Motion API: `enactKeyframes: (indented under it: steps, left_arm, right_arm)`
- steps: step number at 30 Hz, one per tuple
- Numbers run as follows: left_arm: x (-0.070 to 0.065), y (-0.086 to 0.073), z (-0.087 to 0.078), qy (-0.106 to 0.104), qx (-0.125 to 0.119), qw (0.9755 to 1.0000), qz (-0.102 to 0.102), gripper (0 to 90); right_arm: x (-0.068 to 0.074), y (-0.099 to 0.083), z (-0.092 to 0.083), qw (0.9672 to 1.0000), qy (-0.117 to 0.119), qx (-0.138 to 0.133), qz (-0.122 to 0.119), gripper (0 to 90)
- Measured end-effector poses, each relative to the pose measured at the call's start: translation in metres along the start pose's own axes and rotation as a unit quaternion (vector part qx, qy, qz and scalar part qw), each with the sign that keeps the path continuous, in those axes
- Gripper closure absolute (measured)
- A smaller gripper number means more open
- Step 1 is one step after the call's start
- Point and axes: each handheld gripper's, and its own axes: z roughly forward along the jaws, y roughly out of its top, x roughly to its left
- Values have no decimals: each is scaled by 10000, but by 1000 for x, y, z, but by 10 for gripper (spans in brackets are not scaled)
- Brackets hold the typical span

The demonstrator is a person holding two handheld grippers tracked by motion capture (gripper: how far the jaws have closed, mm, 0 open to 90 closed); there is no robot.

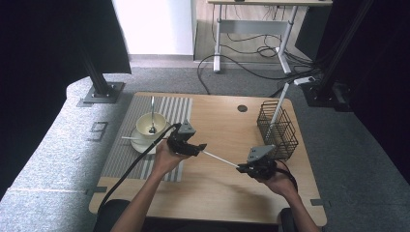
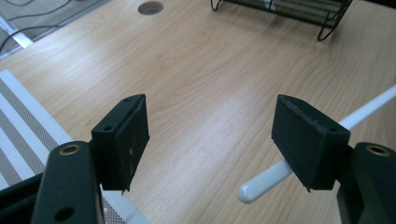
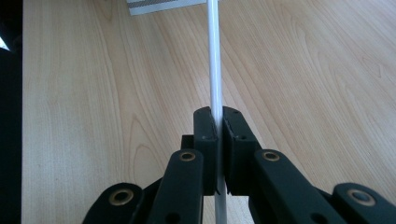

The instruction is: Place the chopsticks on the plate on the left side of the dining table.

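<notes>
The right tongs [image 3: 218, 122] clamped a thin white plastic stick [image 3: 214, 56] — the left tongs [image 2: 212, 140], wide beside its tip, apparently mid-handover, should close next.

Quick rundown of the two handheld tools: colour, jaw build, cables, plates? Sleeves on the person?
Both are black. The left tool and right tool each carry a grey three-cornered plate on top. The jaws are flat rectangular black pads on black links with brass-coloured rivets. A black cable trails from the left one. Forearms are bare, no sleeves in view.
</notes>
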Motion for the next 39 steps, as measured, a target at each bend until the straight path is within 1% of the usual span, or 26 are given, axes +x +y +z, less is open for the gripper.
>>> enactKeyframes:
  steps: [3, 6, 8, 10, 13, 14, 17, 18, 21, 23, 24, 26, 27, 28, 32, 33, 35, 36, 38, 39]
  left_arm:
    - [0, -5, 5, 0, 74, 10000, -25, 274]
    - [0, -8, 8, -48, 141, 9999, -22, 270]
    - [1, -7, 5, -79, 100, 9999, 30, 267]
    - [1, -5, -3, -135, 41, 9999, 69, 266]
    - [0, 0, -15, -171, -20, 9996, 242, 262]
    - [-1, 1, -19, -167, -44, 9992, 352, 263]
    - [-6, 3, -23, -260, 12, 9979, 591, 268]
    - [-9, 3, -23, -310, 57, 9970, 706, 269]
    - [-17, 2, -17, -426, 218, 9945, 928, 271]
    - [-21, 1, -12, -443, 347, 9924, 1091, 274]
    - [-24, 0, -10, -464, 386, 9917, 1135, 278]
    - [-27, -1, -5, -460, 495, 9895, 1281, 302]
    - [-29, -1, -3, -463, 546, 9882, 1351, 321]
    - [-32, -1, -1, -436, 618, 9863, 1464, 341]
    - [-37, -2, 2, -380, 794, 9809, 1733, 443]
    - [-38, -2, 2, -369, 841, 9791, 1817, 482]
    - [-39, -2, 2, -289, 905, 9768, 1921, 544]
    - [-39, -2, 2, -284, 920, 9763, 1939, 585]
    - [-38, -2, 1, -324, 944, 9751, 1979, 636]
    - [-38, -2, 1, -344, 964, 9742, 2012, 647]
  right_arm:
    - [1, 1, -1, 10000, 27, 8, -23, 851]
    - [1, 1, -2, 10000, 49, 45, -43, 851]
    - [1, 0, -1, 9999, 71, 91, -64, 851]
    - [0, 0, -2, 9999, 63, 107, -45, 851]
    - [-3, 0, -4, 9998, 41, 166, -34, 851]
    - [-3, 0, -4, 9998, 40, 178, -41, 851]
    - [-5, 2, -5, 9997, 52, 221, -69, 852]
    - [-5, 3, -5, 9997, 59, 228, -98, 851]
    - [-6, 7, -6, 9994, 70, 285, -157, 851]
    - [-6, 9, -6, 9994, 75, 286, -162, 851]
    - [-6, 10, -7, 9994, 76, 298, -169, 851]
    - [-7, 11, -8, 9993, 98, 312, -202, 851]
    - [-6, 12, -8, 9992, 102, 325, -216, 851]
    - [-6, 13, -8, 9991, 102, 337, -236, 851]
    - [-6, 16, -9, 9990, 129, 351, -259, 851]
    - [-7, 16, -9, 9989, 142, 345, -277, 851]
    - [-6, 17, -10, 9988, 160, 362, -291, 851]
    - [-7, 17, -9, 9987, 181, 372, -308, 851]
    - [-6, 17, -9, 9985, 206, 392, -314, 851]
    - [-6, 16, -9, 9985, 222, 384, -310, 851]
